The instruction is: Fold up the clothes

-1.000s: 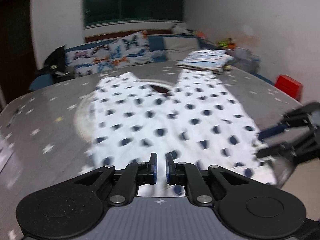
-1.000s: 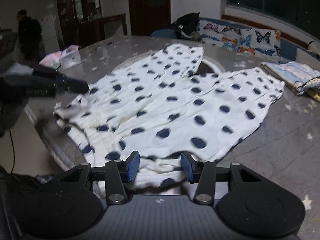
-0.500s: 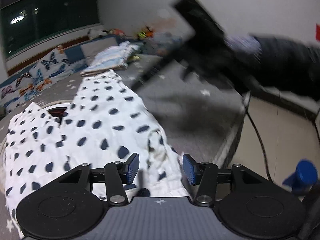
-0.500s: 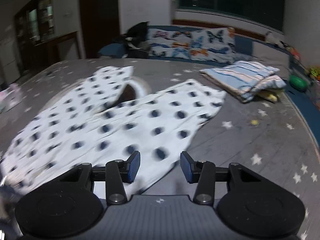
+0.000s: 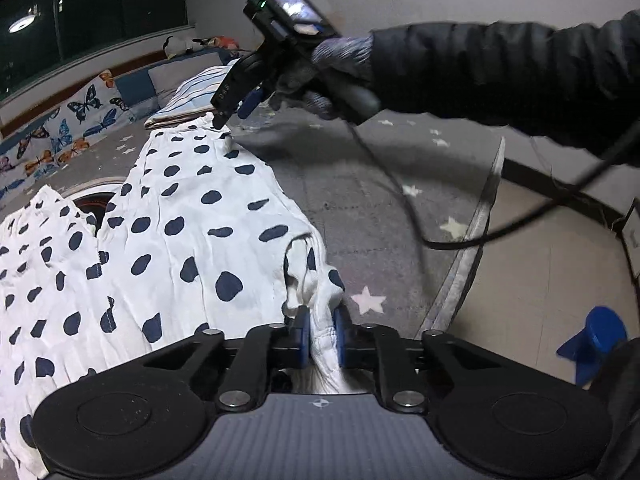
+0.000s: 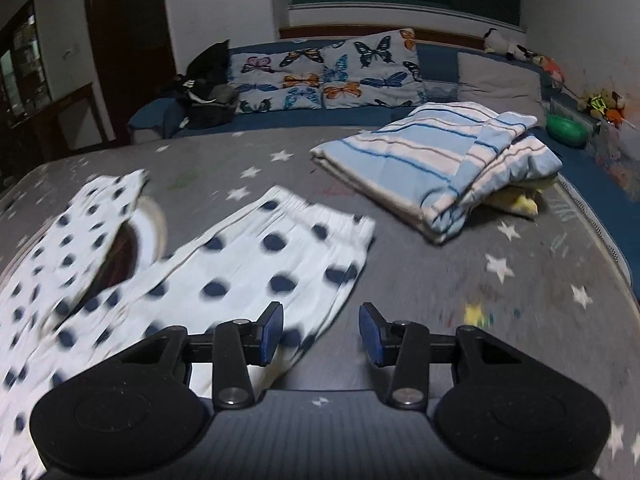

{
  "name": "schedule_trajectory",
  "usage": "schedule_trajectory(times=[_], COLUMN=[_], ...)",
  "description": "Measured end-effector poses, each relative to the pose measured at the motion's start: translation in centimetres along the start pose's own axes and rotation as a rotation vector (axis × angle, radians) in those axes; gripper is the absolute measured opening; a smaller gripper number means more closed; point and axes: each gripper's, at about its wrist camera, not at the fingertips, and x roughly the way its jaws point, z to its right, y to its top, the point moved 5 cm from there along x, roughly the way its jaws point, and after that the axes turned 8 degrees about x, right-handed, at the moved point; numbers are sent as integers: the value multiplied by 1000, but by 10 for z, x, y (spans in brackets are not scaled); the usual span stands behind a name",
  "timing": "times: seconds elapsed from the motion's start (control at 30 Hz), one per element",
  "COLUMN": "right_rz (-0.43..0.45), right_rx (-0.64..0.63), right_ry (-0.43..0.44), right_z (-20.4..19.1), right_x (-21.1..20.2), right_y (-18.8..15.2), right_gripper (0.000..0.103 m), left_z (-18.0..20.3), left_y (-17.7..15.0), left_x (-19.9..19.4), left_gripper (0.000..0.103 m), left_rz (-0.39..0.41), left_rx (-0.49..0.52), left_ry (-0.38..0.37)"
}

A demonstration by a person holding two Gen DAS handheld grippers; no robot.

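White trousers with dark blue dots [image 5: 192, 216] lie spread on the grey star-print table. My left gripper [image 5: 320, 330] is shut on a bunched corner of them at the near edge. In the left wrist view the right gripper [image 5: 236, 104] hangs over the far end of the right leg, held by a gloved hand. In the right wrist view my right gripper [image 6: 320, 332] is open and empty, just above the hem end of that leg [image 6: 280, 264].
A folded blue-striped cloth [image 6: 440, 164] lies at the back right of the table [image 6: 520, 280]. Butterfly-print cushions [image 6: 328, 72] and a sofa stand behind. The table edge [image 5: 476, 232] and floor are to the right, with a cable [image 5: 460, 240] trailing across.
My left gripper has closed on the corner of the trousers. My right gripper has moved across to the far end of the right trouser leg, still open.
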Motion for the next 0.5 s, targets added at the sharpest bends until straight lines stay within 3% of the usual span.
schedule_trajectory(times=[0.3,0.37,0.43,0.5], right_rz=[-7,-1,3,2], right_rx=[73,77,80,83], right_ry=[-31,-37,-43,-54], right_z=[14,14,14,15], right_x=[53,58,62,63], right_y=[28,31,35,37], right_gripper=[40,33,15,10], left_z=[-18,-20,-23,-26], left_y=[7,8,8,8], left_x=[-10,-12,-15,-18], left_gripper=[10,10,10,10], left_rz=[58,69,82,95], left_rx=[-111,-128,-146,-163], left_ry=[-45,-49,-53,-57])
